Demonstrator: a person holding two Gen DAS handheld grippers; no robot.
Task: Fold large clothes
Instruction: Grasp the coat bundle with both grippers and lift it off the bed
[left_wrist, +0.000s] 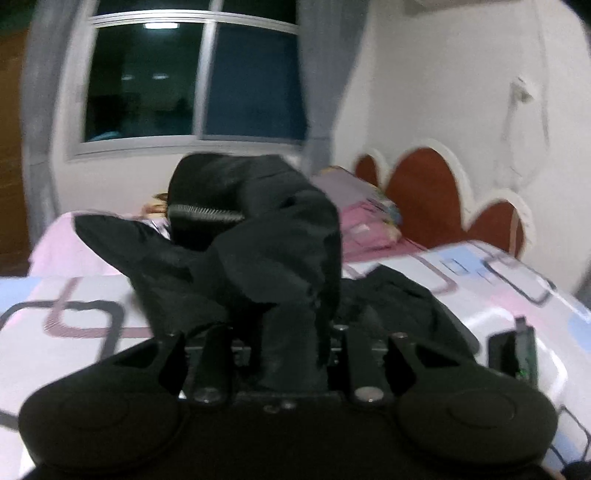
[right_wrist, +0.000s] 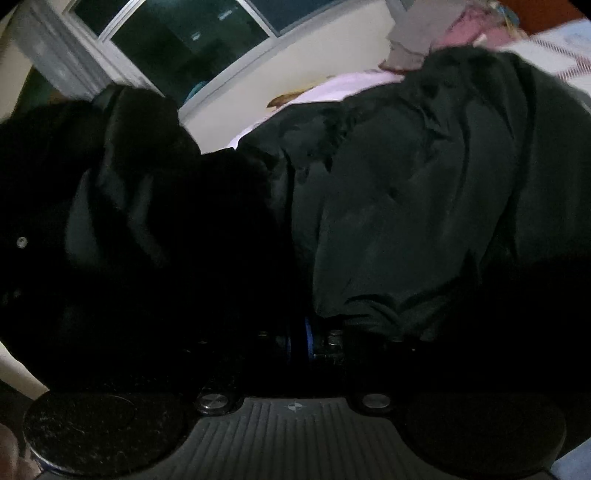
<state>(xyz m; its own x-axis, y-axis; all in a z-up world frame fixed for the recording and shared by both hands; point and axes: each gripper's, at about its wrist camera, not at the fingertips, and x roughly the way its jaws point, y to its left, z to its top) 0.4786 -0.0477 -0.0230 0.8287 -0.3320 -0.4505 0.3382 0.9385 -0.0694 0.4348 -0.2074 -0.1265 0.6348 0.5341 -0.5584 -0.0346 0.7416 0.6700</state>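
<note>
The left gripper (left_wrist: 291, 332) has its jaws nearly closed, pinching a bunch of the black jacket (left_wrist: 266, 236). The cloth rises out of the jaws and flops forward over them, with a zipper (left_wrist: 205, 213) showing ahead and to the left. The rest of the jacket trails down to the right of the jaws onto the bed (left_wrist: 55, 314), whose patterned sheet lies bare to either side. The bed's left edge falls away beyond the jaws on the left; ahead stand the wall and a window (left_wrist: 192, 77), and ahead to the right a pink bundle (left_wrist: 365, 225) lies by the red headboard (left_wrist: 424, 199). A small dark device (left_wrist: 511, 354) sits on the sheet well to the right.

The right gripper (right_wrist: 299, 339) is buried in the jacket (right_wrist: 406, 192); its jaws are almost fully closed, cloth draped over and around them, though the pads themselves are lost in the dark. Jacket fills the space ahead; pale sheet (right_wrist: 332, 88) shows only beyond it.

No containers are in view.
</note>
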